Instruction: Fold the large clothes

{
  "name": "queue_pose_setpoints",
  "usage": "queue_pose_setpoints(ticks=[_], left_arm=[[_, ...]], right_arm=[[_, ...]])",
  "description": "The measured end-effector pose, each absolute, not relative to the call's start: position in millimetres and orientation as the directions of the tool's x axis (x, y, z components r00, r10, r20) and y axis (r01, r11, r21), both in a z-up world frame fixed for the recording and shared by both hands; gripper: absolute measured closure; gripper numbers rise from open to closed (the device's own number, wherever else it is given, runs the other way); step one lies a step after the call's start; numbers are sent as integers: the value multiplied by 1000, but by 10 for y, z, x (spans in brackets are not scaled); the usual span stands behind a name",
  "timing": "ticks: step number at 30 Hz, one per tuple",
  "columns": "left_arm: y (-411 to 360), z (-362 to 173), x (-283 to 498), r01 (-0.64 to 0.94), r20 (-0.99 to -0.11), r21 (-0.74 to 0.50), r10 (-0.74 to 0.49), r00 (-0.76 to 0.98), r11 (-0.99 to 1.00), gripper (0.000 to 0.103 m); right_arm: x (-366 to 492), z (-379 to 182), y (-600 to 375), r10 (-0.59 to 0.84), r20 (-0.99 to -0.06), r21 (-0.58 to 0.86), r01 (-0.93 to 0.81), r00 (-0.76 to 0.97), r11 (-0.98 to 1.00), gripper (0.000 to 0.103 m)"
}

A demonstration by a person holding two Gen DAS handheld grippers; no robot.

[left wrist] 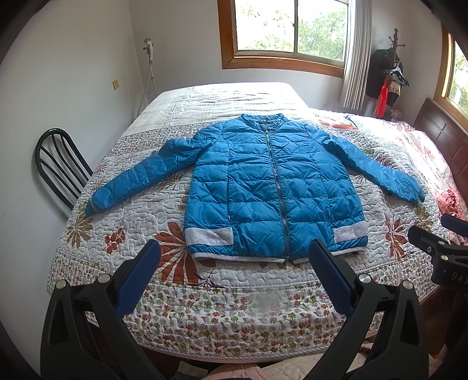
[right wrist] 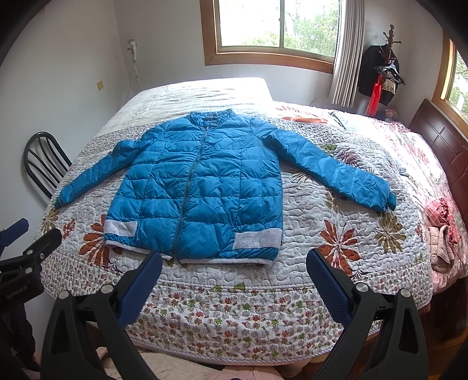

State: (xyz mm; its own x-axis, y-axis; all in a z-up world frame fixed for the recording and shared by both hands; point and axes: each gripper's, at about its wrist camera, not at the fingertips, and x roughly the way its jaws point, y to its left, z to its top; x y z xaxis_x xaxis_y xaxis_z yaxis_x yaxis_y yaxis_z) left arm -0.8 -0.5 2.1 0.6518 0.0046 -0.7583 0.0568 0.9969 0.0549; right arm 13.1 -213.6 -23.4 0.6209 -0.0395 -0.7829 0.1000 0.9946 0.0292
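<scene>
Blue jacket (left wrist: 272, 187) flat, hem at bed edge (left wrist: 234, 295)

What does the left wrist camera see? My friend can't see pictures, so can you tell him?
A blue puffer jacket lies flat and zipped on a flowery quilted bed, sleeves spread wide. The open left hand-held gripper hovers near its hem, holding nothing.

One jacket (left wrist: 272, 187), one bed (left wrist: 234, 315), one chair (left wrist: 58, 163), two windows (left wrist: 289, 26).
</scene>
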Motion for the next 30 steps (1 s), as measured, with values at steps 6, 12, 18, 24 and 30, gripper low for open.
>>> queue_pose_setpoints(ticks=[6,12,18,24,30], left_arm=[[-6,23,-8,56,-758,56,6,652,997,3],[-6,22,-9,56,-759,56,6,652,997,3],[17,3,19,55,-759,57,8,651,997,3],[101,41,89,55,-763,59,10,646,997,3],[68,17,150,53,-767,64,15,641,997,3]], right_arm=[[134,-231,-2139,-39,-783,30,100,620,995,4],[139,-231,-2143,-38,-783,30,99,620,995,4],[153,-242,-2104,-36,-784,31,98,619,995,4],[195,-260,-2082,-33,-787,33,96,616,995,4],[271,-262,-2140,-28,-789,37,93,613,995,4]])
